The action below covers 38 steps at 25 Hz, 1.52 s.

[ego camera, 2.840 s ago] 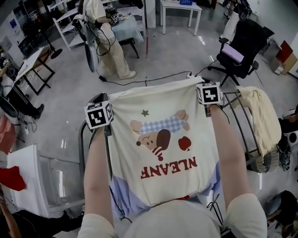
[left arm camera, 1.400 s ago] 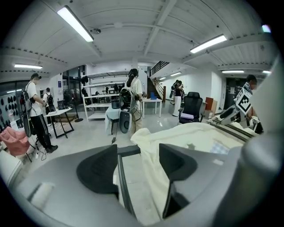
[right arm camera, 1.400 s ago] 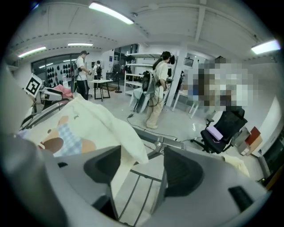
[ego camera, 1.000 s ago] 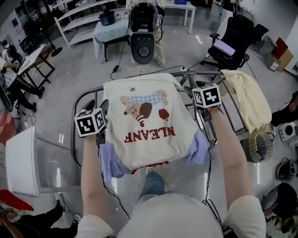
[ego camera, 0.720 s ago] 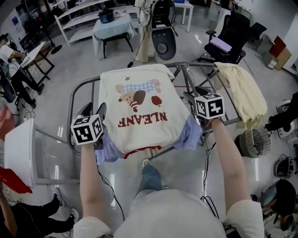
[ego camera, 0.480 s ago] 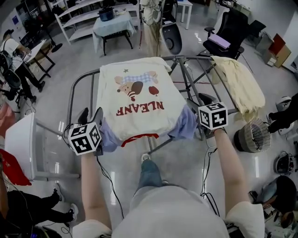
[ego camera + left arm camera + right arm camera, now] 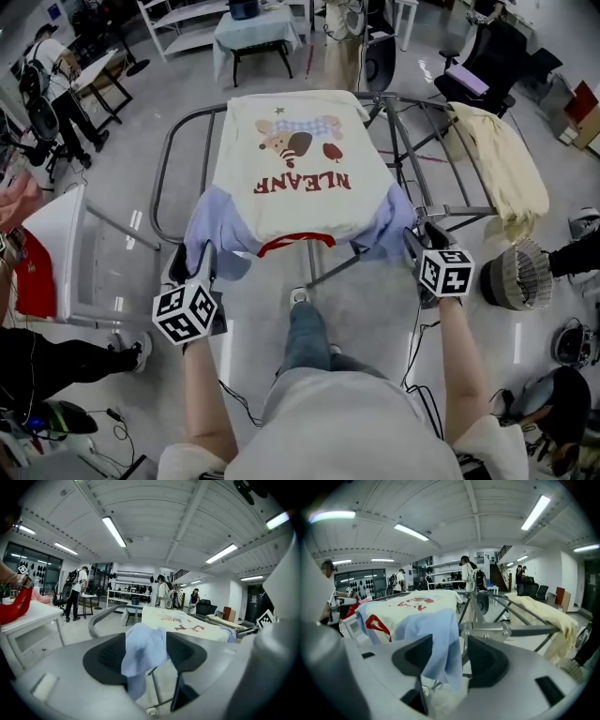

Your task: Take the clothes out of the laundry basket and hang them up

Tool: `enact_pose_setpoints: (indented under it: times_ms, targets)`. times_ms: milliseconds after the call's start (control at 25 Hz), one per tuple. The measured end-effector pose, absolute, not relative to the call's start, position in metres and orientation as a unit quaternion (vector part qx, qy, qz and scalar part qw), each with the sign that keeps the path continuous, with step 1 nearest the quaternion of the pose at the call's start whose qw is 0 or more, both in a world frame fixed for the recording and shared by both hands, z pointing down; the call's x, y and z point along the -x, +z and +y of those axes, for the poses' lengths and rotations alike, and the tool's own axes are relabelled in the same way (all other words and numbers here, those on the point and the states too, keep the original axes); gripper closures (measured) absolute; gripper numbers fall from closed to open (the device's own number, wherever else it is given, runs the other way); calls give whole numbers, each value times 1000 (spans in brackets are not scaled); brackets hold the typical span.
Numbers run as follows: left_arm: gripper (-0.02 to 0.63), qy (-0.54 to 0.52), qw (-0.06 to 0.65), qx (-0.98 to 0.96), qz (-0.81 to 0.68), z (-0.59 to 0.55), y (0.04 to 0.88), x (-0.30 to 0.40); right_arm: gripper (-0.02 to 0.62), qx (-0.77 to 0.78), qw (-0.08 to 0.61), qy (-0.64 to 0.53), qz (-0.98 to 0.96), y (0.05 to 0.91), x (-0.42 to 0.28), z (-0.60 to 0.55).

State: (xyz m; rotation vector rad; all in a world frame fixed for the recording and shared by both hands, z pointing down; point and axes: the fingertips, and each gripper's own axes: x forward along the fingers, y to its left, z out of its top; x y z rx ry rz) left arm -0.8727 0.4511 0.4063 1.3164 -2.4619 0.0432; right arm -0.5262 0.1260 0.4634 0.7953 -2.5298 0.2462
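Note:
A cream T-shirt (image 7: 300, 178) with a dog print and pale blue sleeves lies spread flat over the metal drying rack (image 7: 178, 159). My left gripper (image 7: 193, 255) is open just short of the rack's near left corner. The left blue sleeve (image 7: 140, 644) hangs ahead of its gap, and the pads do not touch it. My right gripper (image 7: 422, 234) is open by the near right corner. Its jaws have just been closing a little, with nothing pressed between them. The right sleeve (image 7: 436, 634) droops off the rack in front of them.
A pale yellow garment (image 7: 497, 159) is draped on the rack's right wing. A white table (image 7: 56, 253) with a red cloth (image 7: 33, 286) stands at the left, and a round wire basket (image 7: 514, 281) at the right. An office chair (image 7: 487, 70) and people stand farther back.
Earlier both grippers held the shirt up by its sides. Since then it has come to lie on the rack, and both grippers have drawn back toward me, off the rack.

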Motion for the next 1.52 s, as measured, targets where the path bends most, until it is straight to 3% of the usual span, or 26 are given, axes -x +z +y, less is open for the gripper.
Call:
enact_pose_setpoints:
  times_ms: [400,680,720,880,1160,1520]
  targets:
    - [291,42,268,-414,-869,485,566,887,366,-310,253,134,-907,532,501,160]
    - [273,43,277,-443,-851,455,605,922,372,-310,264,141,-903,546,494,171]
    - [281,48,282,-446,-848,453,608,924,373,-310,262,141,-903,545,495,172]
    - [580,59,282,-426,-858,461,605,932,377,-307,262,138,-904,544,498,173]
    - [581,85,242,-340,-905,529,560,967,385,-295,257,135,-910,534,508,173]
    - [583,123,128,-263,-948,550,435,1064,391,-296,244,140,-913,521,526,158]
